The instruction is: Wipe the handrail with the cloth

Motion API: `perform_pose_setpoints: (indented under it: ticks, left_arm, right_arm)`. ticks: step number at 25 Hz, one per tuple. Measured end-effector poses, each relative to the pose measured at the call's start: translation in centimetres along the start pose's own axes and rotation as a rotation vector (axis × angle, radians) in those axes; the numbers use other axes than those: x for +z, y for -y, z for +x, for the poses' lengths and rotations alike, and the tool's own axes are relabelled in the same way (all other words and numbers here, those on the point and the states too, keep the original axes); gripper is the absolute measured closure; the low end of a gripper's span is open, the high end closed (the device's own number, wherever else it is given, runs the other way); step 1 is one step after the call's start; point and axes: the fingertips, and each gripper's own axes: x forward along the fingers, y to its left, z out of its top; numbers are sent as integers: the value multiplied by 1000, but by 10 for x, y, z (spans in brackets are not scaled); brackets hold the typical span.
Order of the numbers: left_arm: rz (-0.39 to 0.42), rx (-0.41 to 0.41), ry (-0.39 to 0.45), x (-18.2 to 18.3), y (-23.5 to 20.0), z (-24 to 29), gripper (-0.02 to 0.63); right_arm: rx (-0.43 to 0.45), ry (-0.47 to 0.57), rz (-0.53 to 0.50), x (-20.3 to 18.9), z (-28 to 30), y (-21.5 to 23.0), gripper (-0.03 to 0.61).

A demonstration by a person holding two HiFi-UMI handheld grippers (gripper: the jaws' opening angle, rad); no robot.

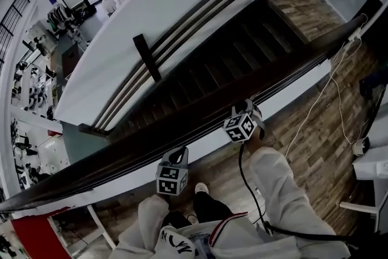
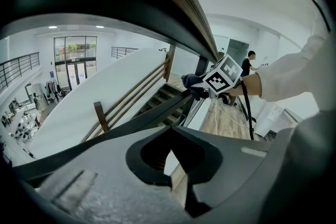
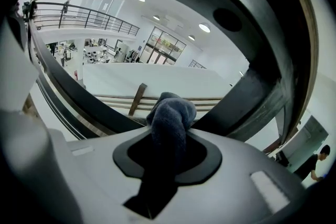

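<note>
Head view
- Handrail (image 1: 109,168): a broad dark band running slantwise from lower left to upper right, with a dark staircase (image 1: 242,51) beyond it.
- Left gripper (image 1: 176,156): at the rail's near edge, with its marker cube towards the person.
- Right gripper (image 1: 245,109): further up the same edge, well apart from the left one; a black cable trails back from it.
- Cloth: not to be made out from here.
- Floor: wood planks, with a white cord (image 1: 315,106) looping across them.

Left gripper view
- Left gripper (image 2: 170,128): jaws drawn together at the tip with nothing between them.
- Handrail (image 2: 157,8): arches close overhead, with a wood-coloured edge.
- Lower bar (image 2: 131,123): a dark bar running away beyond the jaws.
- Right gripper (image 2: 202,91): at the far end of that bar, held by a white-sleeved arm.
- Cloth (image 2: 190,80): a dark blue bunch at its front, at the rail.

Right gripper view
- Right gripper (image 3: 168,134): jaws clamped on the cloth (image 3: 169,113), whose rounded grey-blue end sticks up past the tips.
- Handrail (image 3: 262,34): curves overhead and to the right — very near.
- Contact: the cloth stands in front of the dark bar (image 3: 73,94); whether they touch cannot be told.
</note>
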Motion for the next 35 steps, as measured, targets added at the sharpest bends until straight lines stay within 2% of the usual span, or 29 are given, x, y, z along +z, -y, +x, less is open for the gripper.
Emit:
perform_pose_setpoints:
  ticks: [5,10,13,16,21,29,35]
  left_arm:
    - [11,16,-9,-7,-6,-12,611]
    - [13,32,-14,-11,-10,-26,611]
    - [4,45,-10,-17,-11,-38,611]
    - [0,46,-9,-22,-8,-51,611]
    - [-36,87,-4,-47,-14,-86,611]
    - [-138,225,-12,-101,-62,-139,611]
    - [-151,267,13,-140,-108,-194,611]
  right_arm:
    - [-35,30,-9,7,-4,5,488]
    - [-12,93,139,0,-44,0,488]
    - [46,103,224,-11,-77,-21,488]
    - [120,112,300,-14,-110,-48,488]
    - [200,138,285,-7,-149,-104,488]
    - [315,114,309,17,-175,-201,488]
    - [388,113,260,53,-202,-292,488]
